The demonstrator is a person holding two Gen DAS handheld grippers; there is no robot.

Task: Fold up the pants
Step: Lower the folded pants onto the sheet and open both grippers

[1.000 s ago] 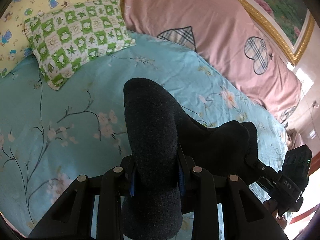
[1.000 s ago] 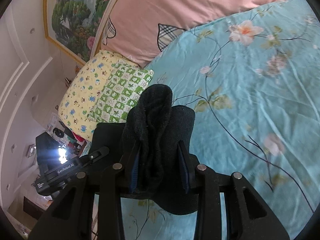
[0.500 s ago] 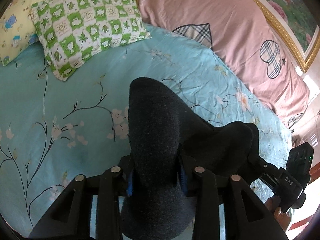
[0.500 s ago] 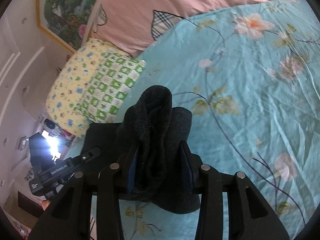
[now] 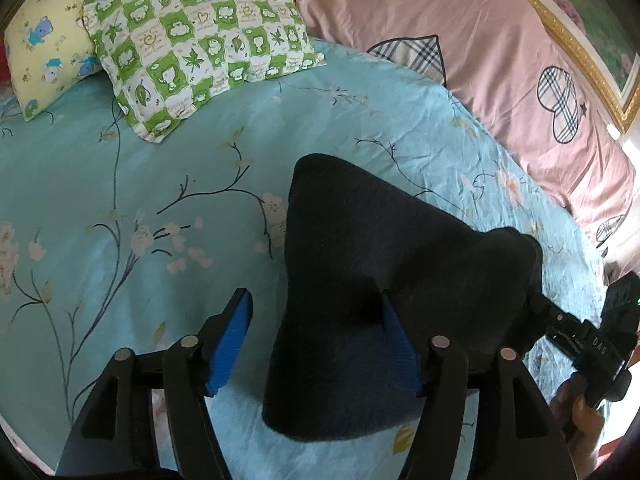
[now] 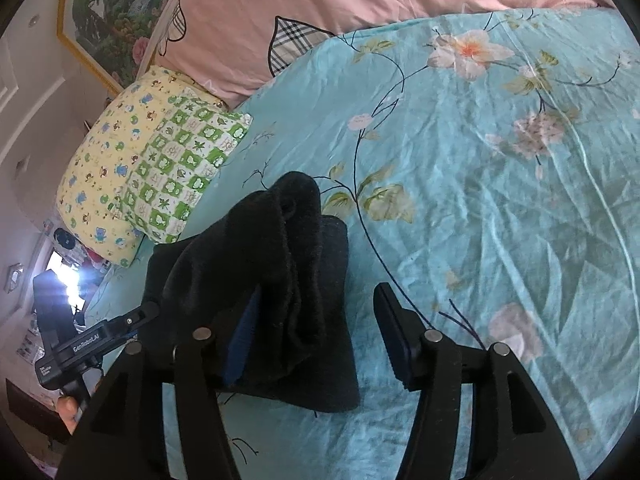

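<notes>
Both tools are spread wide, gripping nothing: left tool (image 5: 316, 340) and right tool (image 6: 316, 328) each w/ the folded black fleece pants (image 5: 384, 280) bunched between the pads, resting on the teal floral bed sheet (image 5: 120, 200). To finish well, I'd say back straight out, no snagging, so the fold doesn't flip open.

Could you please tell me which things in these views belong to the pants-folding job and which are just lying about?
Part of the job:
dark pants
left gripper, open
right gripper, open
teal floral bedsheet, the work surface

Just lying about:
green checked pillow
yellow cartoon pillow
pink quilt
framed painting
</notes>
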